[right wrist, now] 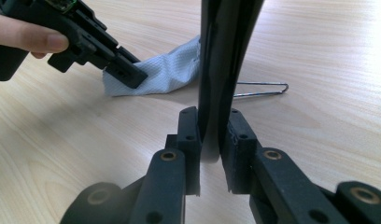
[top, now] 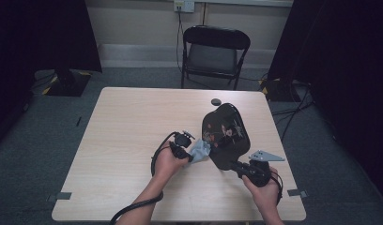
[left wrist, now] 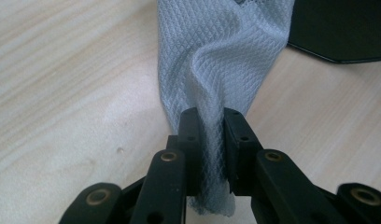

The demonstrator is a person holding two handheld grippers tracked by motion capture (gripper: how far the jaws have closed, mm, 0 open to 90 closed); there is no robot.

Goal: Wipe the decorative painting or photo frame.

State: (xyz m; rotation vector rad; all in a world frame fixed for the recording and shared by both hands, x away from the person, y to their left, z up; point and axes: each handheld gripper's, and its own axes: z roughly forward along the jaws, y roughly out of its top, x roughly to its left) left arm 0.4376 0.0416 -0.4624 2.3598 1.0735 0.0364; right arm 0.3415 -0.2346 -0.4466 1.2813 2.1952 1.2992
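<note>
A person's two hands work at a pale wooden table [top: 133, 122], each holding a gripper. The landmark is a glossy black panel [top: 225, 135], a flat rounded shape tilted up off the table near its right side. The right gripper [right wrist: 210, 130] is clamped on the near edge of the panel, apparently propping it up so its shiny face is exposed. Just left of the panel, the left gripper [left wrist: 211, 122] pinches a bunched corner of a grey mesh cloth [left wrist: 216, 60], whose free end reaches the panel's left edge, probably for wiping it. Beyond the panel, on the table, lie a small dark disc [top: 216, 101] and a thin wire loop [right wrist: 263, 89]. Behind the table stands an empty black folding chair [top: 215, 54]
</note>
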